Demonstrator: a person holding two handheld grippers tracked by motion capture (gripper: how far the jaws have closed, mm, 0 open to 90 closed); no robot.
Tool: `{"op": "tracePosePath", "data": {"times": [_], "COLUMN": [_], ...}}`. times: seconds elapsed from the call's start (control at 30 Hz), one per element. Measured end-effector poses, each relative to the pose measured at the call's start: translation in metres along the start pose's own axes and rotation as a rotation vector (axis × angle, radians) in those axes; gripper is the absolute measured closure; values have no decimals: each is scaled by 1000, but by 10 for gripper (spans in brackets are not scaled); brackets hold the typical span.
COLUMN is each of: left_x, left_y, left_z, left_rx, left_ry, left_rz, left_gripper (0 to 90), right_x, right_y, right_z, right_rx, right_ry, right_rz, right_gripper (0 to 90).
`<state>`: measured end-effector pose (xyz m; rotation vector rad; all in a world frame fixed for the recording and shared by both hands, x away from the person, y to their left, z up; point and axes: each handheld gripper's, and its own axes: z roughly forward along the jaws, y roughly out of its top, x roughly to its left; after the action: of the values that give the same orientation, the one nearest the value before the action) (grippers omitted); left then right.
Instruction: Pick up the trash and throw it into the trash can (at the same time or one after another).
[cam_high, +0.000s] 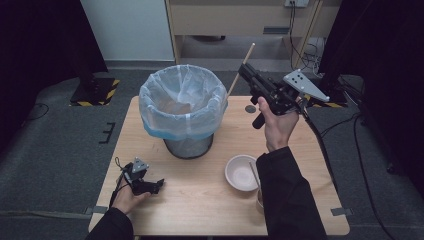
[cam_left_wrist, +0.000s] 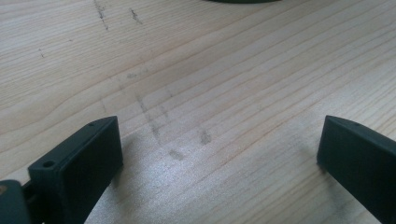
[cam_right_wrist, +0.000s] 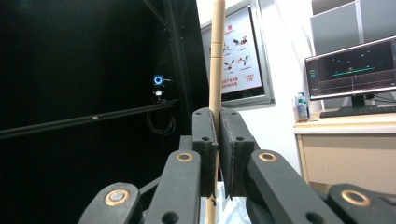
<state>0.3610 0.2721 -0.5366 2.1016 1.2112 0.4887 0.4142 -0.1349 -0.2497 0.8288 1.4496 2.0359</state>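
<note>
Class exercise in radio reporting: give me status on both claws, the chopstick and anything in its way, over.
Right claw shut on wooden chopstick, raised beside lined waste bin. Left claw open, resting on table. Nothing between chopstick and bin.

Bin (cam_high: 182, 112) on worktop (cam_high: 210, 200), far left of centre. Bowl (cam_high: 241, 172) near and right of bin, on worktop. Cup (cam_high: 260, 200) just beside bowl, nearer, partly behind right sleeve. Left gripper (cam_high: 159, 184) low on worktop at near left, well apart from bin. Right gripper (cam_high: 245, 70) raised right of bin, pinching stick (cam_high: 241, 70) above bin's far right rim.
</note>
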Motion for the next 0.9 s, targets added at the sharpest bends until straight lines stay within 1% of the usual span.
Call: {"op": "tracePosePath", "data": {"times": [0.1,0.17,0.23,0.37,0.4,0.47,0.57,0.6,0.9], "left_x": [0,0,0,0,0,0,0,0,0], "left_y": [0,0,0,0,0,0,0,0,0], "left_z": [0,0,0,0,0,0,0,0,0], "left_rx": [0,0,0,0,0,0,0,0,0], "left_ry": [0,0,0,0,0,0,0,-1,0], "left_rz": [0,0,0,0,0,0,0,0,-1], "left_gripper": [0,0,0,0,0,0,0,0,0], "right_x": [3,4,6,11,12,15,18,20,24], "right_y": [1,0,-1,-5,-7,-9,-13,-17,-35], "right_z": [8,13,20,36,40,48,58,62,86], "right_rx": [-3,-8,-10,-7,-4,-2,2,1,24], "right_ry": [6,9,10,16,14,15,17,14,-26], "right_rz": [-5,5,5,2,-5,0,-12,-3,-37], "right_gripper": [858,858,858,858,858,858,858,858,857]}}
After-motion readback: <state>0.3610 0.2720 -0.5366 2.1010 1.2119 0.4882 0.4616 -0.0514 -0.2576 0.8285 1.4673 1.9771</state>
